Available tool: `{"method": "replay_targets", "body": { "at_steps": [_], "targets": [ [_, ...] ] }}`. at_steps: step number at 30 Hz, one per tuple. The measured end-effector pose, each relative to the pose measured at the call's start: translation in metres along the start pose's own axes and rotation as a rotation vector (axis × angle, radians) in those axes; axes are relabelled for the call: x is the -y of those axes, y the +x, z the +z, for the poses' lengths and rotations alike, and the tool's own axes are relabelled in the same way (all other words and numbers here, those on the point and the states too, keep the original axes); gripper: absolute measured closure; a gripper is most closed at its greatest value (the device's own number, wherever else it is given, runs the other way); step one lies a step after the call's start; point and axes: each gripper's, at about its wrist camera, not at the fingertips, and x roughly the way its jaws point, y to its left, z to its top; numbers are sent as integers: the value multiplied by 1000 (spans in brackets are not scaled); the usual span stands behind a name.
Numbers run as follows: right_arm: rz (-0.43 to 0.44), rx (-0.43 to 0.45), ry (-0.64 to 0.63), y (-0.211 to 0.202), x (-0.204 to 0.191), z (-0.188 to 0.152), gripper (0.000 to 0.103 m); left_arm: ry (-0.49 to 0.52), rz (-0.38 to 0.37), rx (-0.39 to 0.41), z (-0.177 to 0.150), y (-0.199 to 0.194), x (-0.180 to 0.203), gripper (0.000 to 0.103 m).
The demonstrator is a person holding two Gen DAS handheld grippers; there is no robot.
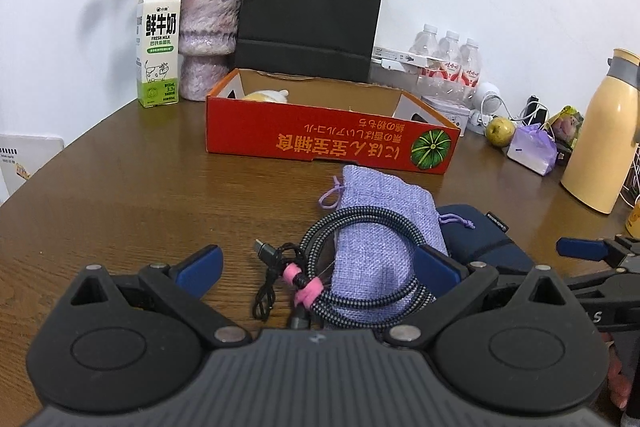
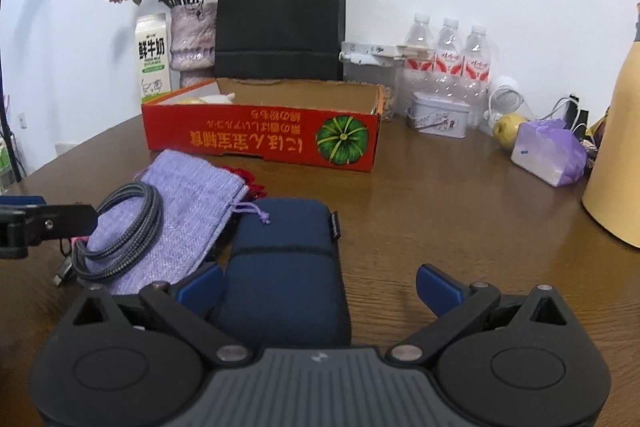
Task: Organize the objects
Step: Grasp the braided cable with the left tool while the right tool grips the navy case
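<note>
A coiled braided cable (image 1: 360,251) with a pink tie lies partly on a lilac drawstring pouch (image 1: 380,203). My left gripper (image 1: 320,267) is open and straddles the coil without gripping it. Right of the pouch lies a navy case (image 2: 286,267). My right gripper (image 2: 320,287) is open, its left finger against the case's left side and its right finger well clear. The cable (image 2: 120,231) and pouch (image 2: 188,203) also show in the right wrist view. Behind them stands an open red cardboard box (image 1: 332,143), also red box (image 2: 260,139), with a pale object inside.
At the back stand a milk carton (image 1: 157,47), a vase (image 1: 208,35) of dried roses, a black paper bag (image 1: 308,23) and water bottles (image 2: 448,55). On the right are a tin (image 2: 438,115), a pear (image 2: 507,129), a purple bag (image 2: 550,151) and a yellow flask (image 1: 604,135).
</note>
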Motion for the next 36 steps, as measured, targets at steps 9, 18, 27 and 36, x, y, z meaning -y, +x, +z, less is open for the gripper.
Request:
{"method": "replay_targets", "body": {
  "at_steps": [9,18,27,36],
  "targets": [
    [73,-112,108,26,13,4,0,-8,1,-13,0,3,-1,0],
    [12,-136,61,49,3,15,0,-8,4,-19,-1,4,-1,0],
    [49,-102,13,45,-6,16,33,-6,5,-27,-2,5,1,0],
    [15,-23,48,18,3,9,40,-5,-7,-51,-3,10,1,0]
  ]
}}
